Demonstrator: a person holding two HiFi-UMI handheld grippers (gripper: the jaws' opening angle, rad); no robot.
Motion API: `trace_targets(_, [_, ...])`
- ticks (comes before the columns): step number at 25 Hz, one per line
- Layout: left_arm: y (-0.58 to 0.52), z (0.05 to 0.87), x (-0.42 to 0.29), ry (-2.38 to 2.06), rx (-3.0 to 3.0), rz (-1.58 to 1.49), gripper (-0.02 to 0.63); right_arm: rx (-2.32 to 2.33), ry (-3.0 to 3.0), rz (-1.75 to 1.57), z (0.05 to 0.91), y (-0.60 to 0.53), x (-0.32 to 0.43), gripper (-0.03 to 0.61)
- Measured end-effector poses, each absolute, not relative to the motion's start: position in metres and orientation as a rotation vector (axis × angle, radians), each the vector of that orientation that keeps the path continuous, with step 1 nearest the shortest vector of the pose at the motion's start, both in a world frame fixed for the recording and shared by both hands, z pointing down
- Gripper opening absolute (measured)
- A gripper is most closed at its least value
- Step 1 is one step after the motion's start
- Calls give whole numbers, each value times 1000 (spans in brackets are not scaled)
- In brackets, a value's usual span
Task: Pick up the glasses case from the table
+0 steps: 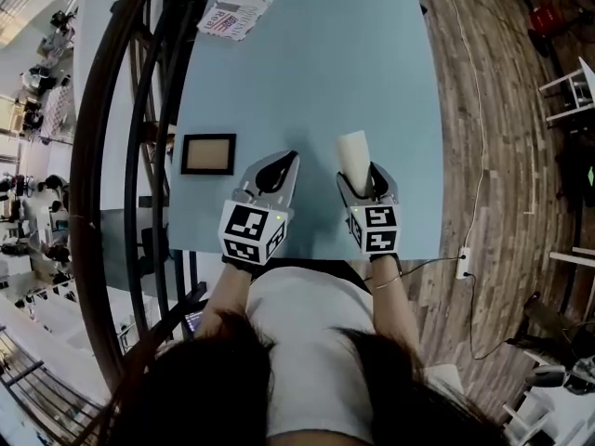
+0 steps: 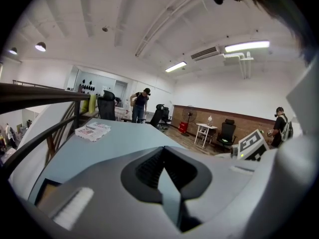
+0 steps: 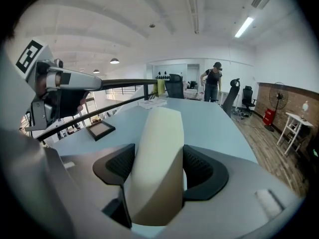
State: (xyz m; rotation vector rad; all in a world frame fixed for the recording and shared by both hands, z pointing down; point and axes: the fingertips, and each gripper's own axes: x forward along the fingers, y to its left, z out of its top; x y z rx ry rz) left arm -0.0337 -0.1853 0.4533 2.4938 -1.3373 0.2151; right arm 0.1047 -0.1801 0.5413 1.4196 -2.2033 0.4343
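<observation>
Lifting is judged in hand: the glasses case (image 1: 354,151) is clamped between the right gripper's (image 3: 158,163) jaws, the left gripper (image 2: 167,176) alongside is closed empty, and a steady raise is called for.

Large dark and red print is being shown on the white printed leaflet (image 1: 237,9) at the far end of the pale blue table (image 1: 316,82), but it is turned away and too small to be read surely. Black-and-white square patterns, without letters, are being carried on the marker cubes of the left gripper (image 1: 282,163) and right gripper (image 1: 361,177).
</observation>
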Motion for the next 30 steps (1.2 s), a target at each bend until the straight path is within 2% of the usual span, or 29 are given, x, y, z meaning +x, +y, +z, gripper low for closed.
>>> trace_targets(30, [-187,392,-92,-1664,2457,88,57,1561,-2565,121,365,-195,128,302])
